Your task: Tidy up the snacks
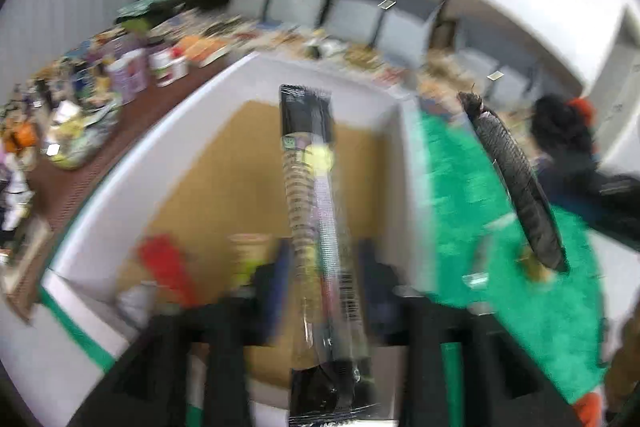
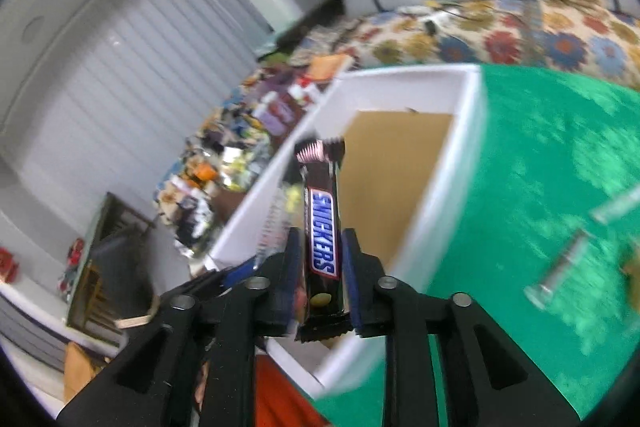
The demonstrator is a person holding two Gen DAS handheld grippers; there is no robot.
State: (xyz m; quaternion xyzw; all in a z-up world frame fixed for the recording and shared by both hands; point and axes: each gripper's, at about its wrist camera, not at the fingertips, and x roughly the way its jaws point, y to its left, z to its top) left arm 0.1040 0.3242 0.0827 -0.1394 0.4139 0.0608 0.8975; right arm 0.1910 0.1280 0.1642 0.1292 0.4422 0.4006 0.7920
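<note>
Clamped between the blue-padded fingers of the right gripper (image 2: 320, 267), a Snickers bar (image 2: 322, 231) stands lengthwise along the fingers, its crimped end pointing ahead over the white box (image 2: 472, 131). Only the right wrist view shows the box's brown cardboard floor bare at its far end, the green cloth (image 2: 540, 163) to the right of the gripper, and a flowered cloth (image 2: 520, 35) beyond.

From the left wrist view, the left gripper (image 1: 320, 267) grips a long clear-wrapped snack stick (image 1: 316, 227) with black ends, held above the same box. This view alone shows a red packet (image 1: 168, 263) and a pale cup-like item, blurred, lying inside the box ahead-left of the fingers, and a dark bar-shaped object (image 1: 516, 183) to the right above the green cloth.
</note>
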